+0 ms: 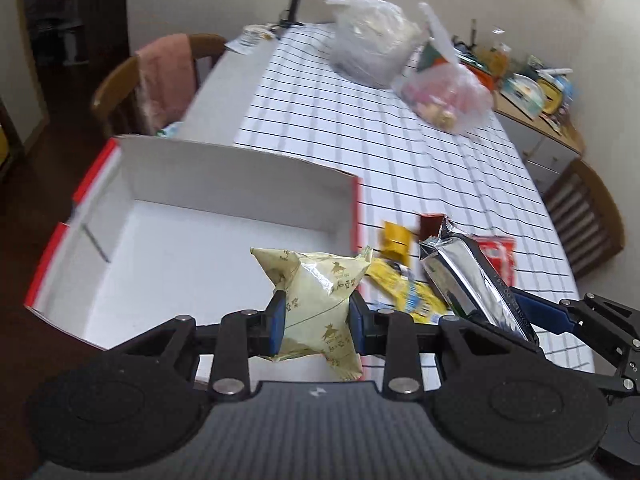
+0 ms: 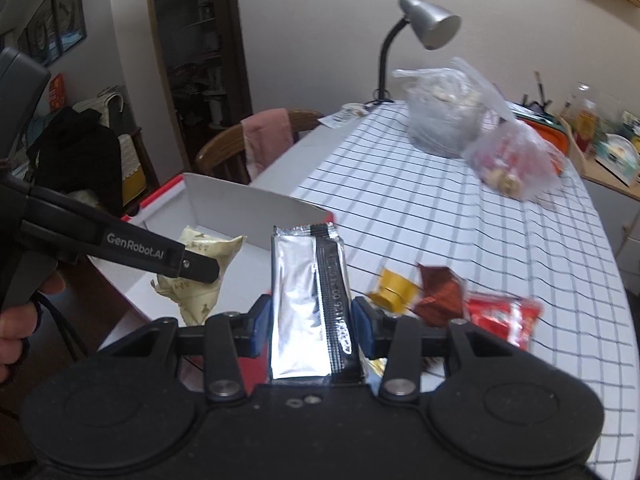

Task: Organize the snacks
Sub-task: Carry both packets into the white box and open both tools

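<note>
Two light, crinkly snacks, both carried above the white red-edged cardboard box [image 1: 168, 216] at the surface's edge: pale-yellow puffed foil packet [image 1: 316, 300], soft and crushable, pinched mid-body in left gripper [image 1: 318, 322] jaws; silver-and-black foil bar wrapper [image 2: 310, 304], slippery, clamped across its width in right gripper [image 2: 308, 328] jaws.

The left gripper [image 1: 318, 322] clamps a puffed pale-yellow plastic snack packet [image 1: 316, 300] between its blue pads, above the near right corner of a shallow white cardboard box with red outer walls [image 1: 192, 176]. Just right of the box, a long silver foil snack bar [image 1: 472, 284] sits in the right gripper [image 1: 516, 312], above small yellow wrappers [image 1: 400, 280] on the checked white tablecloth [image 1: 400, 140].
</note>
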Demonstrator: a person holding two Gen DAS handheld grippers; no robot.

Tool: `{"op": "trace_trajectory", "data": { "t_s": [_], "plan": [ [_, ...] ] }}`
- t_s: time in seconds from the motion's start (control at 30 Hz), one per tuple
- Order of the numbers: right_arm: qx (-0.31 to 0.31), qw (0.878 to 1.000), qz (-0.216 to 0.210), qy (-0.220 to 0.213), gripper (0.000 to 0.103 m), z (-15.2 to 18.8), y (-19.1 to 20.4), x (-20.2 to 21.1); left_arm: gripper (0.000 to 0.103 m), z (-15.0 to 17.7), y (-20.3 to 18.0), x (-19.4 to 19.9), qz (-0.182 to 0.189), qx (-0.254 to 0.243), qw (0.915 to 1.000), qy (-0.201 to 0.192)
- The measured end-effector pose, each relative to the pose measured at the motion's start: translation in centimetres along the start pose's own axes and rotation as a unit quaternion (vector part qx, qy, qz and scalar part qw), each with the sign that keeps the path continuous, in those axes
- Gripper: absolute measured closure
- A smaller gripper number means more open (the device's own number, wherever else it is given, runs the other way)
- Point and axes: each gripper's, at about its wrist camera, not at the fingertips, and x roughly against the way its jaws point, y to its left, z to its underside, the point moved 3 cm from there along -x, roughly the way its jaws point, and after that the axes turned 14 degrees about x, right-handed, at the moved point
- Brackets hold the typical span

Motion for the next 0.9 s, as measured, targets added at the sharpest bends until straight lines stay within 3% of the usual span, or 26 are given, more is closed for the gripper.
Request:
{"op": "trace_trajectory", "data": {
  "t_s": [0.27, 0.57, 0.9],
  "plan": [
    [0.023, 0.999, -0.003, 0.022, 0.062, -2.7, 3.5, -5.2, 0.072, -3.8, 6.1, -0.9, -0.043, 0.018, 0.9989, -0.003],
    [0.069, 0.995, 0.001, 0.067, 0.062, -3.9, 7.1, -11.7, 0.072, -6.1, 11.4, -4.0, -0.087, 0.020, 0.9957, 0.026],
    [0.130, 0.984, -0.014, 0.119, 0.062, -3.2, 10.1, -16.8, 0.072, -6.2, 12.3, -8.1, -0.111, -0.012, 0.9908, 0.077]
  ]
}}
